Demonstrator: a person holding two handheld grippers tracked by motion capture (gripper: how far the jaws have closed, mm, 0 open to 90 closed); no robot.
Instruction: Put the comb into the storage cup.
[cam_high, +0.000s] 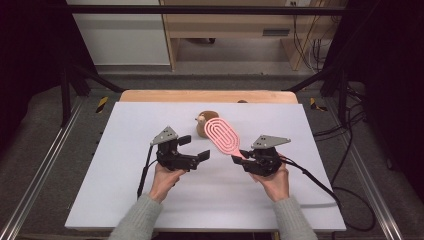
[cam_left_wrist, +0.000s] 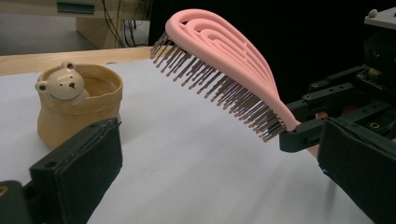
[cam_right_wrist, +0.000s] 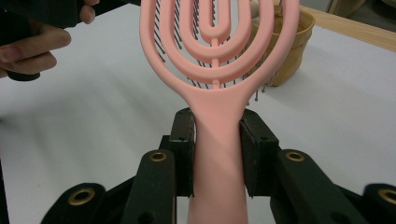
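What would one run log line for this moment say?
right gripper: shut on pink hairbrush handle, brush off table, bristles down | left gripper: open, empty | bear cup: upright behind brush

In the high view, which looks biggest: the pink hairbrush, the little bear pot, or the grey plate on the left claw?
1. pink hairbrush
2. grey plate and bear pot: too alike to rank, as the hairbrush hides part of the pot.

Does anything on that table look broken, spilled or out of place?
Nothing stands out. The pink brush is intact, held off the table by its handle in the right tongs; the bear cup stands upright, nothing spilled.
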